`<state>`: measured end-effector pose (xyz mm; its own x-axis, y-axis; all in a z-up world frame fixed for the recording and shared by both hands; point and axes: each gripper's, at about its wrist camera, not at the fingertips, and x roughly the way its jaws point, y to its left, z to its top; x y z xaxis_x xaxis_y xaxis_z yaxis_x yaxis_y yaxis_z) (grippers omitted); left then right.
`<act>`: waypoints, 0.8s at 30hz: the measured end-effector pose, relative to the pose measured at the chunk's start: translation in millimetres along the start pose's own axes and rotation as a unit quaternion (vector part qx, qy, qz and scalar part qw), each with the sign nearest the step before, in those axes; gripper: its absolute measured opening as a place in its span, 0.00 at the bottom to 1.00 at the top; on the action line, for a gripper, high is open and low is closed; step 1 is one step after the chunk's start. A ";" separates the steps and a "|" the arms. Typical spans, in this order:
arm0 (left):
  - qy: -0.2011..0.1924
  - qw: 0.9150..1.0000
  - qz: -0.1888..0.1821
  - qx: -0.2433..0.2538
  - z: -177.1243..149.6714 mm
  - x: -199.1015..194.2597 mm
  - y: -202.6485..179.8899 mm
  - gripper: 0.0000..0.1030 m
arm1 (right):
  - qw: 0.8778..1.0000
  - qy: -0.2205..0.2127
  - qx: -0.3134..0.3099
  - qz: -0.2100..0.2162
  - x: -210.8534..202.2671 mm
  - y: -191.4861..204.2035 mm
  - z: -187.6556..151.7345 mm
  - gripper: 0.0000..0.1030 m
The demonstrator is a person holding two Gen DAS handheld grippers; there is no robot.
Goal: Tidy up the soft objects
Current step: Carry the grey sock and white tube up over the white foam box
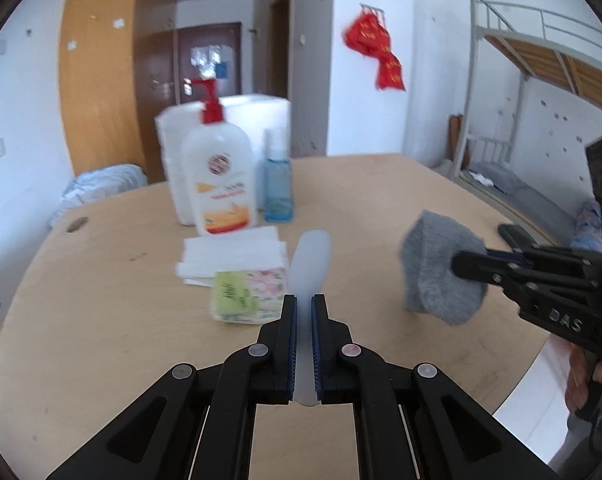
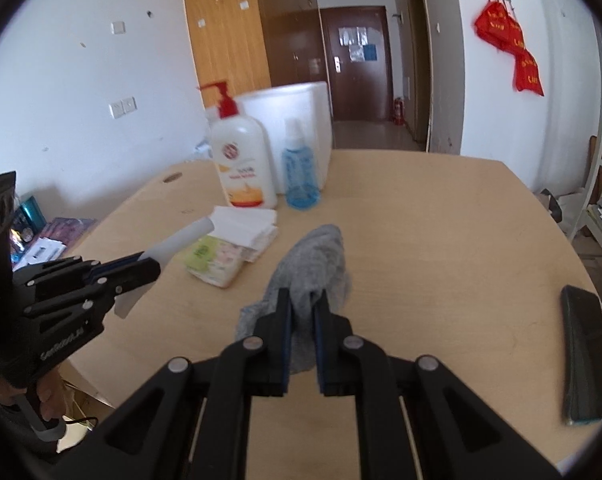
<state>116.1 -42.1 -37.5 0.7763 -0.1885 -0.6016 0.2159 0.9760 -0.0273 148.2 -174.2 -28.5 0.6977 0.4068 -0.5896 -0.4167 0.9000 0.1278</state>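
Left wrist view shows the left claw [image 1: 304, 304] clamped on a pale, translucent white strip [image 1: 311, 260] — possibly a soft insole or silicone pad, though the blur makes its material hard to call. The strip stands out past the fingertips, lifted above the table [image 1: 361, 200], just beside the floral tissue pack [image 1: 247, 296] and the stack of white napkins [image 1: 233, 254]. To the right in the same view, the right claw [image 1: 459, 264] grips a grey sock [image 1: 439, 266], which hangs off the table with its loose end drooping.

From the right wrist view the sock [image 2: 313, 268] is pinched near one end, bunched between the jaws, and most of its length spills forward.

Both soft things are in the air, so the step in hand looks like carrying them to a common spot. To do it well:

- Keep each grip firm until the item rests on the table — limp fabric slides out of a half-eased pinch.
- Lower the sock so its trailing end touches first, then draw back to lay it flat rather than in a heap.
- Set the strip down beside the napkins and tissue pack, clear of the pump bottle [image 1: 221, 176] and blue spray bottle [image 1: 277, 178], which could tip.
- Bring one claw in at a time so the two do not collide.
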 end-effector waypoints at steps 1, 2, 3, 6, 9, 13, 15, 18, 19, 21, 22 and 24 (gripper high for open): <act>-0.008 1.000 0.008 -0.005 -0.8 -7.4 3.0 0.07 | 1.000 -0.010 -0.002 0.000 -5.9 6.4 -0.5 0.12; -0.014 1.000 0.011 -0.009 -0.4 -12.1 6.1 0.07 | 1.000 -0.016 -0.002 0.001 -9.8 11.3 -0.7 0.12; -0.019 1.000 0.012 -0.013 -1.0 -17.4 8.8 0.07 | 1.000 -0.020 -0.006 0.003 -12.7 16.9 -1.0 0.12; -0.043 0.998 0.033 -0.024 -3.4 -37.9 14.7 0.07 | 0.999 -0.037 -0.015 0.008 -21.7 36.8 -1.8 0.12; -0.062 0.996 0.053 -0.037 -7.9 -58.0 20.3 0.07 | 0.998 -0.045 -0.026 0.018 -23.7 55.2 -2.8 0.12; -0.081 0.992 0.080 -0.047 -16.1 -78.9 26.3 0.07 | 0.997 -0.060 -0.036 0.020 -29.8 68.2 -1.1 0.12; -0.085 0.991 0.088 -0.052 -18.2 -84.6 28.7 0.07 | 0.997 -0.067 -0.039 0.019 -32.5 71.6 0.4 0.12; -0.092 0.990 0.090 -0.051 -18.4 -89.2 27.1 0.07 | 0.996 -0.072 -0.040 0.015 -34.0 72.1 2.3 0.12; -0.095 0.990 0.090 -0.050 -18.1 -89.9 25.7 0.07 | 0.996 -0.074 -0.042 0.011 -34.6 72.1 2.8 0.12; -0.098 0.990 0.084 -0.050 -16.9 -90.6 24.6 0.07 | 0.996 -0.075 -0.037 0.011 -35.0 70.1 4.4 0.12; -0.097 0.991 0.083 -0.049 -15.2 -89.6 23.9 0.07 | 0.996 -0.076 -0.037 0.009 -34.6 69.7 5.5 0.12; -0.100 0.990 0.084 -0.049 -12.5 -88.8 23.0 0.07 | 0.996 -0.078 -0.035 0.009 -34.4 69.1 8.2 0.12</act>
<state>44.7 -1.5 5.2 0.8998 -0.0317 -0.4351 0.0237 0.9994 -0.0237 100.1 -124.6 7.1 0.7692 0.4476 -0.4561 -0.4667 0.8810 0.0776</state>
